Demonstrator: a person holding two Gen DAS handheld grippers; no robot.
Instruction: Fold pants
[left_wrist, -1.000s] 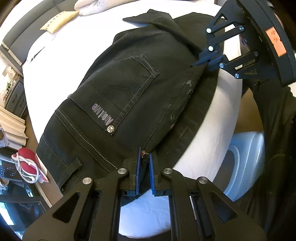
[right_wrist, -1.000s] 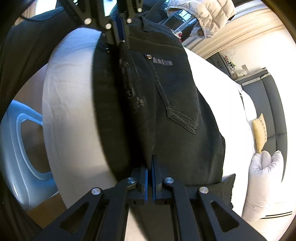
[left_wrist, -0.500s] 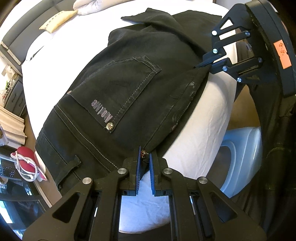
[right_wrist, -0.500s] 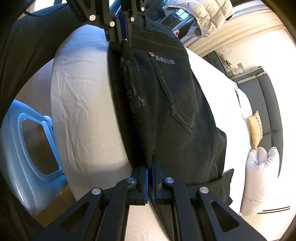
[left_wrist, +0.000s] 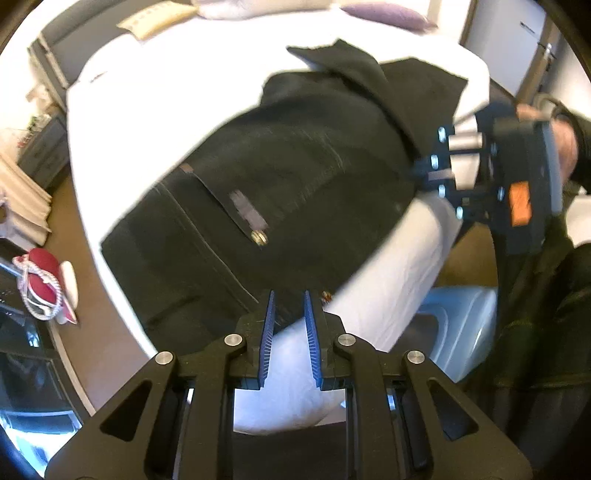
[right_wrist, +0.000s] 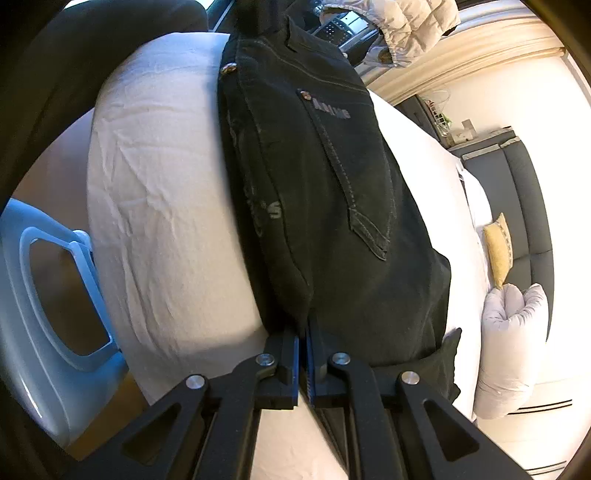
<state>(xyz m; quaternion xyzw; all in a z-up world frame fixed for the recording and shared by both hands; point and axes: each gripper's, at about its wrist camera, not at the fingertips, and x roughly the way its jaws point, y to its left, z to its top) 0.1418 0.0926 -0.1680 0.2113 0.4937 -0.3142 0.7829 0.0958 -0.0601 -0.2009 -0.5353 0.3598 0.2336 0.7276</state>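
Note:
Black denim pants lie on the white bed, back pocket up, folded lengthwise, with the waistband near the bed's edge. My left gripper is open, its blue pads apart, just off the waistband's edge with nothing held. My right gripper is shut on the pants at the crotch-side edge; it also shows in the left wrist view, at the right of the pants. The left wrist view is motion-blurred.
A pale blue plastic basket stands on the floor beside the bed. Pillows and a grey headboard are at the far end. A red item with white cord lies on the floor at left.
My left gripper has opened and let go of the waistband, which now lies on the bed. The right gripper stays shut on the pants; the pants have shifted further onto the bed.

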